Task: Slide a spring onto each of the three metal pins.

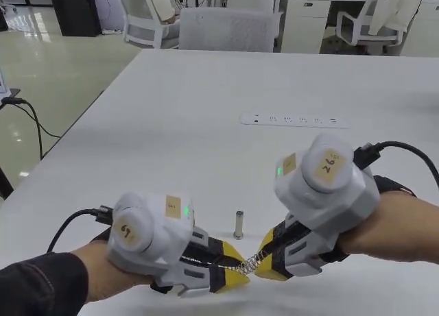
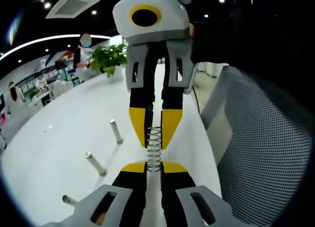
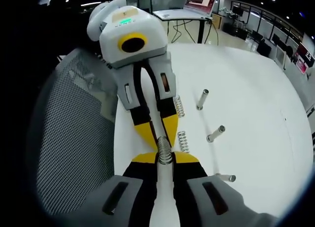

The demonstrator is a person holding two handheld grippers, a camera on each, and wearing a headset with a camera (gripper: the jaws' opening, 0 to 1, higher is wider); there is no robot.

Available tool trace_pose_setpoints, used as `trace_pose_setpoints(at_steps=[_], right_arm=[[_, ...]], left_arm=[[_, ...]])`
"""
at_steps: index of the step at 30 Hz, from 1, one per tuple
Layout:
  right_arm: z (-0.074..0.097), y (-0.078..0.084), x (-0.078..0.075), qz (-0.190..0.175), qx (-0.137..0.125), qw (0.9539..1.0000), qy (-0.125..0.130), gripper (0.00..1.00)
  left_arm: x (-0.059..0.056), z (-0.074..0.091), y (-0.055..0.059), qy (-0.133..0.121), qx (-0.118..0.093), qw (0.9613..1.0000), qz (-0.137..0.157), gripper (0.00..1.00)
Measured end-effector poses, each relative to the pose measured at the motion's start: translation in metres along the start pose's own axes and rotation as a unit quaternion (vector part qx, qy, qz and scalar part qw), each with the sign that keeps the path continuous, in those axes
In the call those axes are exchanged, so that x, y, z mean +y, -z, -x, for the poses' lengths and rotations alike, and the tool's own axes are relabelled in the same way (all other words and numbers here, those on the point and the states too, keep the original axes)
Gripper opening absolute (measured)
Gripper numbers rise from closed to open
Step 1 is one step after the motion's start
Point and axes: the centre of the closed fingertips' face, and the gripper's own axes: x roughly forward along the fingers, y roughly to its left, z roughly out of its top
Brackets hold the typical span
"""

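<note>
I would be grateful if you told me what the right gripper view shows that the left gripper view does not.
Right gripper view, not the left one: two loose springs lying on the table beside the left gripper. Left gripper view, not the right one: a green plant in the background. Both: three metal pins, a mesh chair back, and one spring held at its ends by the left gripper and the right gripper.
</note>
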Motion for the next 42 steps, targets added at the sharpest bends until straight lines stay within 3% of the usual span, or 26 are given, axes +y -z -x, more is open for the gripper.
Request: trace_pose_setpoints(at_steps=[11,29,42], right_arm=[[-0.002,-0.01,0.005,0.01,0.007,0.9999,-0.007,0.08],[-0.003,-0.01,0.006,0.02,0.028,0.9994,-0.008,0.08],[0.002,-0.009,0.0,0.012,0.025,0.9996,0.0,0.08]], left_arm=[[-0.005,-0.004,0.001,0.009,0.0,1.0,0.001,0.02],[-0.006,-0.007,-0.001,0.01,-0.005,0.9999,0.004,0.03],[0.006,0.009,-0.002,-0.01,-0.021,0.9991,0.037,0.14]])
